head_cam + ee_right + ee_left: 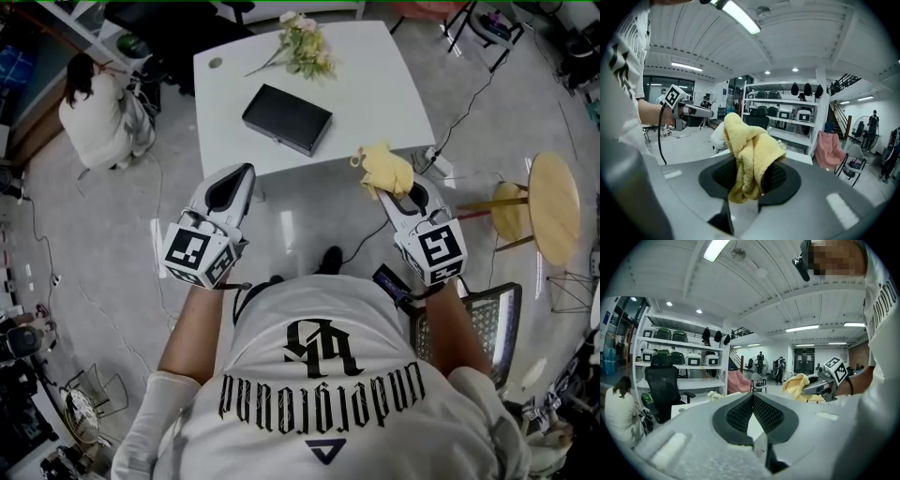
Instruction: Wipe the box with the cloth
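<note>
A flat black box (287,118) lies on the white table (375,94), just left of its middle. My right gripper (388,187) is shut on a bunched yellow cloth (386,167), held over the table's near right corner; in the right gripper view the cloth (751,154) hangs between the pads. My left gripper (238,175) is shut with nothing in it, just short of the table's near edge, nearer than the box. The left gripper view shows its black pads (753,412) pressed together, and the cloth (798,384) in the other gripper to the right.
Artificial flowers (305,45) lie at the table's far edge. A round wooden stool (551,206) stands to the right, a mesh chair (487,328) by my right side. A person in white (98,117) crouches on the floor at the left. Cables run across the floor.
</note>
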